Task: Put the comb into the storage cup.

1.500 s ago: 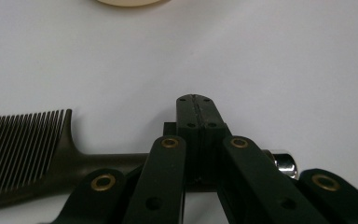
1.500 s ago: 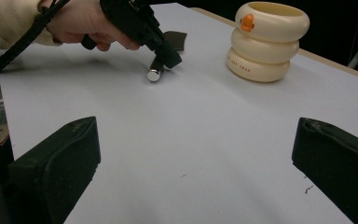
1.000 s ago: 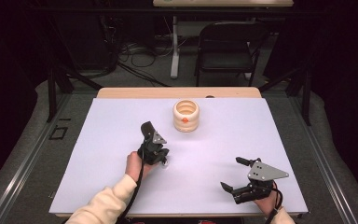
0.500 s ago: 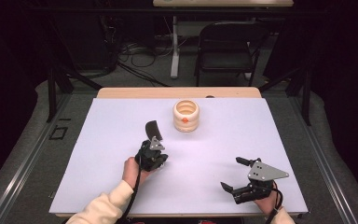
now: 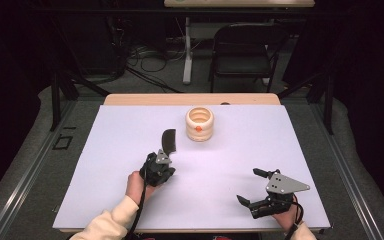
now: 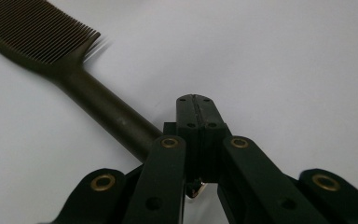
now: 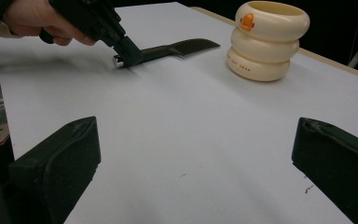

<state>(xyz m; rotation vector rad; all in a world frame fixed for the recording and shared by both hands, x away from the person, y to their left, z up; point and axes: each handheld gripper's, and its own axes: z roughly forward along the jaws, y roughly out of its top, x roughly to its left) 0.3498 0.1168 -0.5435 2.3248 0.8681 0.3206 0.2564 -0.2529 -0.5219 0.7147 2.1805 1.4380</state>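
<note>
A matt dark plastic comb (image 6: pixel 42 37) lies near a glossy cream ribbed cup (image 5: pixel 200 124).

Evenly, softly lit from above — white table sheet (image 5: pixel 230 165) bright, surroundings sunk in near-black. Faint, diffuse shadows only, as under the comb (image 7: pixel 177 49) and the cream cup (image 7: pixel 265 39). No harsh glare. Slightly soft and grainy from the high view. Close-up jaws out of focus in both gripper views — comb teeth smeared at their tips, left hand (image 7: pixel 42 21) mildly blurred.
</note>
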